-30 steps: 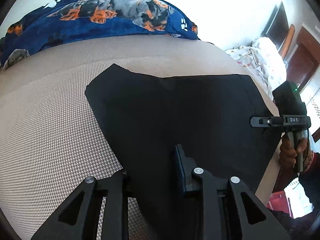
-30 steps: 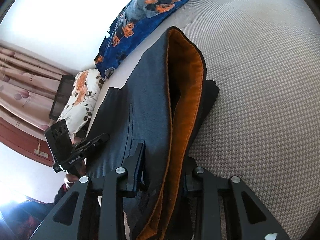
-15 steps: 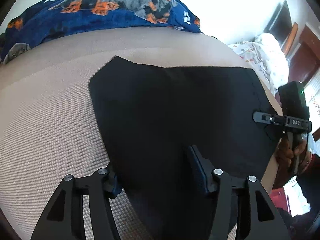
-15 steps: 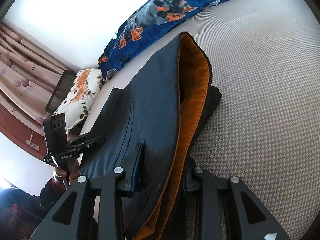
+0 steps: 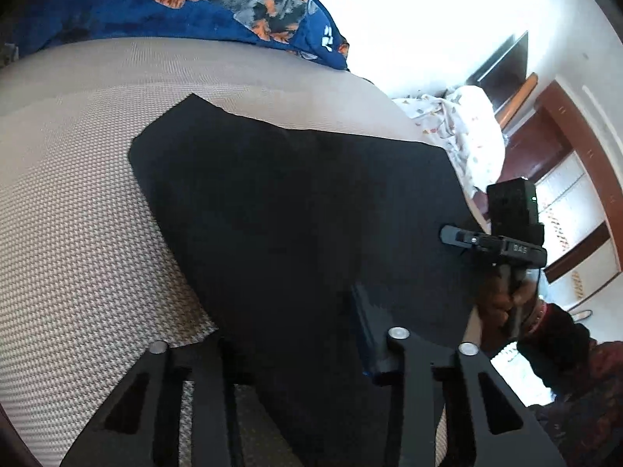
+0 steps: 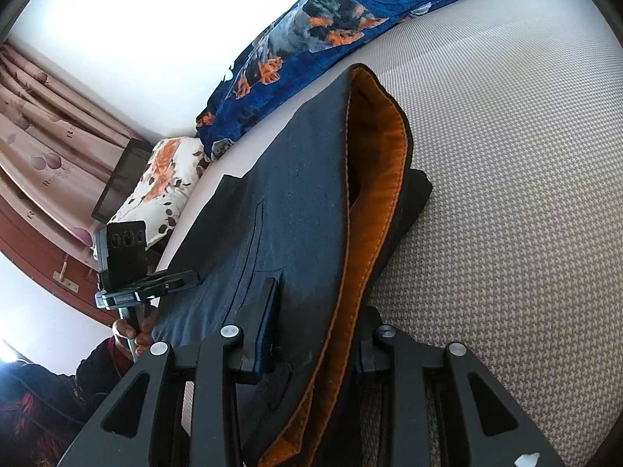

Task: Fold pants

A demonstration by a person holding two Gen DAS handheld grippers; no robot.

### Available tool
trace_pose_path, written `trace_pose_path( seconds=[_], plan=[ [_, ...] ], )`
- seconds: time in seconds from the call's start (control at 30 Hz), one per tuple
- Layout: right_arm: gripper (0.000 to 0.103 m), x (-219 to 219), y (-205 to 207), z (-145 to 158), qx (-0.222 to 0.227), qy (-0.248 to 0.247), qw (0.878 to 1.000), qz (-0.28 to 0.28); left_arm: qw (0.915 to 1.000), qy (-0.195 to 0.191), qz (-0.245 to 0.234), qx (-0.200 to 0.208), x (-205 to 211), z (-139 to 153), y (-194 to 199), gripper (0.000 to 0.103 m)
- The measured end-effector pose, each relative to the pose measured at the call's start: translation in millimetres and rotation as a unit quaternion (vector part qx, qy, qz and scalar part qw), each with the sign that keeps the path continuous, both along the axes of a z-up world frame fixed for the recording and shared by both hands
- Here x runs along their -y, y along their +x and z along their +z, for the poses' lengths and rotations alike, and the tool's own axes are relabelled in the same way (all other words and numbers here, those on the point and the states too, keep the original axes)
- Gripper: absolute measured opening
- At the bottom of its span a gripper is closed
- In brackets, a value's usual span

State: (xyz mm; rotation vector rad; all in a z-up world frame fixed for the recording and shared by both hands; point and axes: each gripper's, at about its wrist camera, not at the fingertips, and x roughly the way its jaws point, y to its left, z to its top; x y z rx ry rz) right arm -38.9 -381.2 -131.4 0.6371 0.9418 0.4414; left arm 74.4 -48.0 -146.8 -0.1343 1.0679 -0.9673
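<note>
Black pants [image 5: 303, 210] lie partly folded on the bed [image 5: 78, 214]; my left gripper [image 5: 296, 334] and right gripper [image 6: 311, 334] each clamp an edge, more folds remaining.

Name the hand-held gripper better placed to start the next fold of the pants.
Right. The right hand-held gripper straddles the pants' waistband; the left hand-held gripper straddles plain fabric.

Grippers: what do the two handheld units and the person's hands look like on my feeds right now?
Both are matte black. The left gripper and right gripper show angular linkage arms with triangular cut-outs and silver pivot bolts. Each carries a boxy black camera block; the right one's shows a green light. Small pale lettering marks the bodies. The right hand wears a dark sleeve with a red cuff.
</note>
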Motion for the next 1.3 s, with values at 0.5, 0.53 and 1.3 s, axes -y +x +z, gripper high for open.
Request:
trace_pose_path(
  seconds=[0.5,0.53,1.3],
  plan=[
    [0.028,-2,0,2,0.003,-0.001,1.000,0.000,0.9847,-0.080,-0.072,-0.137,-16,-22,26,0.029],
    [0.028,-2,0,3,0.004,-0.001,1.000,0.000,0.9863,-0.072,-0.074,-0.129,-13,-21,24,0.029],
    [0.025,-21,10,6,0.004,0.005,1.000,-0.012,0.9885,0.072,0.062,0.117,4,28,-29,0.015]
  ],
)
